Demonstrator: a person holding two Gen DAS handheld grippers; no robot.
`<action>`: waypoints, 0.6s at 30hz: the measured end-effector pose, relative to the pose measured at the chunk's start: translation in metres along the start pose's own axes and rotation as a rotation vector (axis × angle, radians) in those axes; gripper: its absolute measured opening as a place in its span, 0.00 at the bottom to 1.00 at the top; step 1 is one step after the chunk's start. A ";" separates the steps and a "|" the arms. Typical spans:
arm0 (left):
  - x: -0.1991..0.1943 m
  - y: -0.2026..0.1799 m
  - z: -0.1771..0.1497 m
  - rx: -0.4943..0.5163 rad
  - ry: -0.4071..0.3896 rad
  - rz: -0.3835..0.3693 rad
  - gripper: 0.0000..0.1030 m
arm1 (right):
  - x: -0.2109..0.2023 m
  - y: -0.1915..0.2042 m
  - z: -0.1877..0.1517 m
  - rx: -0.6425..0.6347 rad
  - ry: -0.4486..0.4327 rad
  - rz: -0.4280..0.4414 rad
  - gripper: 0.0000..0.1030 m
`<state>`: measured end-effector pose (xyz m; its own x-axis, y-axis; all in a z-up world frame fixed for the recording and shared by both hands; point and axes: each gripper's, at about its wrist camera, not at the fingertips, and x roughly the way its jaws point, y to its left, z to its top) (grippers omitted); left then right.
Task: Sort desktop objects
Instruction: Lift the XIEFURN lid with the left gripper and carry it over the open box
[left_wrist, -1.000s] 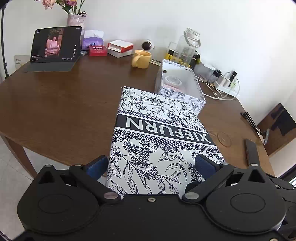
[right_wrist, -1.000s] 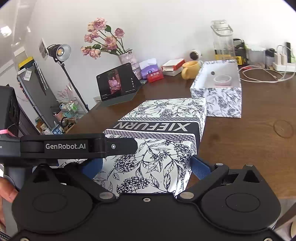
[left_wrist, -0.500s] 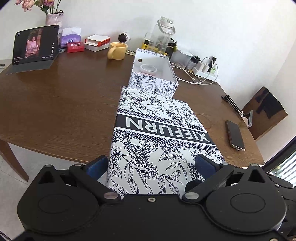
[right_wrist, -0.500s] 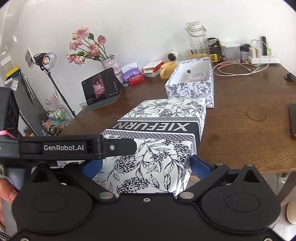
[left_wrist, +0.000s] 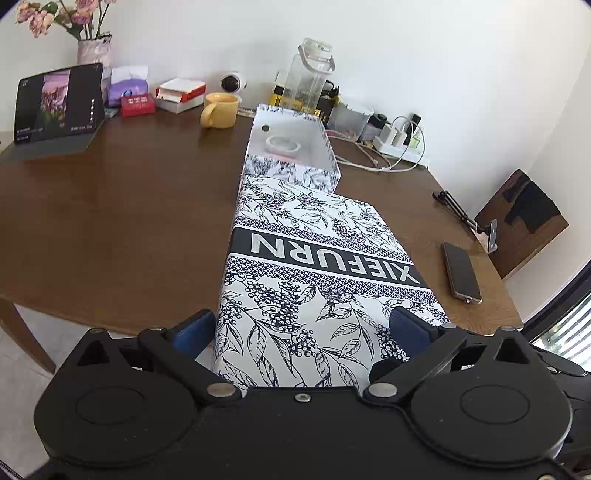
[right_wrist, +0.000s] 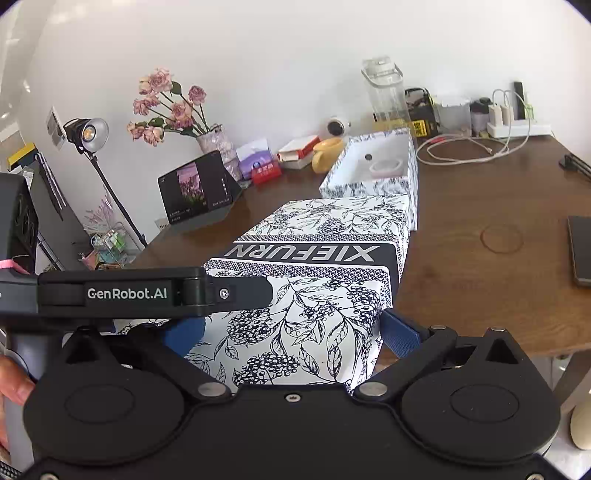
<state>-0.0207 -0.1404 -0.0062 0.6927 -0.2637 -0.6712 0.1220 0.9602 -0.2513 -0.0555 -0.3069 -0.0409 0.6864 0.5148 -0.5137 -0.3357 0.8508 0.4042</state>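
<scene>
A black-and-white floral box lid (left_wrist: 314, 240) marked XIEFURN is held out over the brown table (left_wrist: 110, 229). My left gripper (left_wrist: 301, 326) is shut on its near end, blue pads against both sides. My right gripper (right_wrist: 291, 330) is shut on the same lid (right_wrist: 325, 229) from a nearby angle. Just past the lid's far end stands the matching open box (left_wrist: 291, 171), also in the right wrist view (right_wrist: 369, 188). A small white round container (left_wrist: 282, 144) lies inside it. The lid's underside is hidden.
A yellow mug (left_wrist: 219, 110), a tablet (left_wrist: 59, 107), red and white small boxes and a clear jug (left_wrist: 310, 79) line the back. Cables and a power strip (left_wrist: 395, 142) lie back right. A phone (left_wrist: 461, 271) rests near the right edge. A lamp (right_wrist: 86, 133) stands off the table.
Both grippers have swung with the lid so that its far end now points straight at the open box and sits close to it. The grip on the lid is unchanged.
</scene>
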 end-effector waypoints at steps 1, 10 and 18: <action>0.000 -0.001 0.002 0.002 -0.005 0.000 0.98 | 0.001 0.000 0.004 -0.006 -0.009 0.001 0.99; 0.036 0.003 0.058 0.024 -0.077 -0.014 0.98 | 0.037 -0.022 0.070 -0.063 -0.093 -0.011 0.99; 0.113 0.046 0.139 0.035 -0.137 -0.038 0.98 | 0.115 -0.061 0.150 -0.098 -0.134 -0.029 0.99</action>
<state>0.1623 -0.1130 0.0036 0.7772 -0.2870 -0.5600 0.1731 0.9531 -0.2482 0.1407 -0.3151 -0.0114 0.7743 0.4771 -0.4156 -0.3713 0.8745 0.3121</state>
